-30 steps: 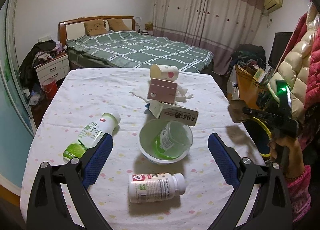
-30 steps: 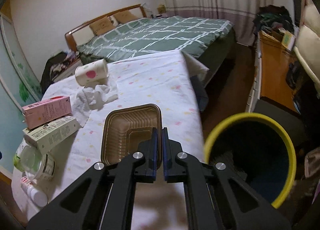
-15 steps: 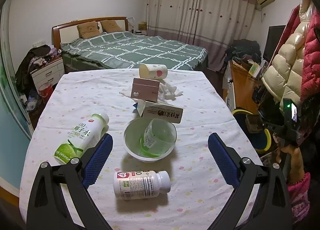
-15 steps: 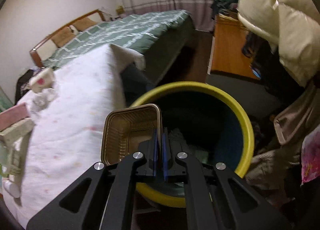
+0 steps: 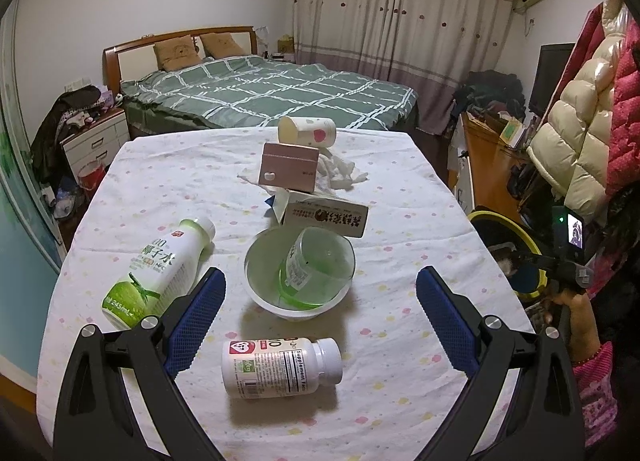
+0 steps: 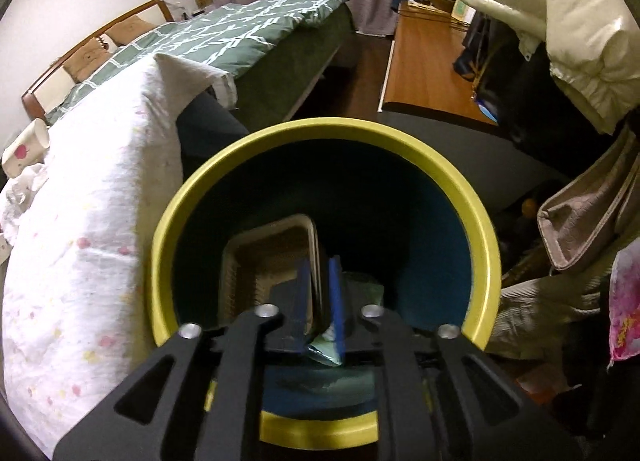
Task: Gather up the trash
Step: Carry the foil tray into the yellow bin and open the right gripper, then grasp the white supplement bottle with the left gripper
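My right gripper [image 6: 320,265] reaches down into the mouth of the yellow-rimmed bin [image 6: 320,129] beside the table. Its jaws are opening, and the brown plastic tray [image 6: 264,257] still stands between them, blurred, its rim loose in the gap. Over the table my left gripper [image 5: 320,281] is open with nothing between its fingers. Below it lie a white supplement bottle [image 5: 280,361], a coconut-water bottle [image 5: 160,265] and a white bowl [image 5: 256,285] that holds a clear plastic cup [image 5: 320,265].
Farther back on the table [image 5: 400,201] are a printed carton [image 5: 328,219], a pink box [image 5: 288,173], crumpled tissue [image 5: 340,173] and a tipped paper cup [image 5: 308,131]. A person's hand [image 5: 576,309] holds the right gripper over the bin [image 5: 504,225]. Hanging coats [image 6: 560,41] and a wooden desk [image 6: 428,73] crowd the right.
The right gripper carried the brown tray from over the table's edge down into the bin's mouth, and its jaws have parted. The left gripper has barely moved.
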A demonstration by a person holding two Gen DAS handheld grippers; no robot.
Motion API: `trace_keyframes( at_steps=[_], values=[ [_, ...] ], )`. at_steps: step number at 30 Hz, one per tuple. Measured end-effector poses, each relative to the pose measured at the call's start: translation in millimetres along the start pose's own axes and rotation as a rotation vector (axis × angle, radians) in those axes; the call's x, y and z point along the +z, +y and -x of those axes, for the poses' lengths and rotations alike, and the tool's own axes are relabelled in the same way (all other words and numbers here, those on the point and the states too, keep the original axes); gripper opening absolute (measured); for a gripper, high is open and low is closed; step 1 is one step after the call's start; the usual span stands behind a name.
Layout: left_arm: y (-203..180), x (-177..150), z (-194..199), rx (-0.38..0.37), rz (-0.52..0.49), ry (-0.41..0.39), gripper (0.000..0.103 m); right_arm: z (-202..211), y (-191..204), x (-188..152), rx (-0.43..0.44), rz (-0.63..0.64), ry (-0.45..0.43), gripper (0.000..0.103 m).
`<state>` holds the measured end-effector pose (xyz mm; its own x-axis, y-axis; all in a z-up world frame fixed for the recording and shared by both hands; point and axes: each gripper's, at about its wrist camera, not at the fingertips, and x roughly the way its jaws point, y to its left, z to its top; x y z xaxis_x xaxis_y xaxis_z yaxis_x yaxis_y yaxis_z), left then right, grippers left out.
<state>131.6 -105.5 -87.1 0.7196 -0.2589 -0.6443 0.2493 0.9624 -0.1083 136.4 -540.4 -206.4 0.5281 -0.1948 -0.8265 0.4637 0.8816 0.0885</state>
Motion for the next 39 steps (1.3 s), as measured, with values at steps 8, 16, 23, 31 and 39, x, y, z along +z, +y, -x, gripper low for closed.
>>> trace_keyframes(
  at_steps=[8, 16, 23, 31, 39],
  values=[
    [7, -7, -5, 0.015, -0.001, 0.021, 0.095, 10, 3, -3, 0.007, 0.0, -0.019, 0.032],
    [19, -38, -18, 0.036, 0.002, 0.112, 0.097, 30, 14, -5, 0.02, 0.034, -0.06, 0.038],
    [30, -52, -33, 0.035, 0.026, 0.142, 0.097, 39, 20, -7, 0.033, 0.048, -0.074, 0.038],
    [16, -62, -59, 0.031, 0.018, 0.194, 0.097, 40, 20, -10, 0.043, 0.052, -0.071, 0.038],
    [18, -62, -69, 0.062, 0.026, 0.209, 0.097, 35, 16, -12, 0.048, 0.044, -0.06, 0.038]
  ],
)
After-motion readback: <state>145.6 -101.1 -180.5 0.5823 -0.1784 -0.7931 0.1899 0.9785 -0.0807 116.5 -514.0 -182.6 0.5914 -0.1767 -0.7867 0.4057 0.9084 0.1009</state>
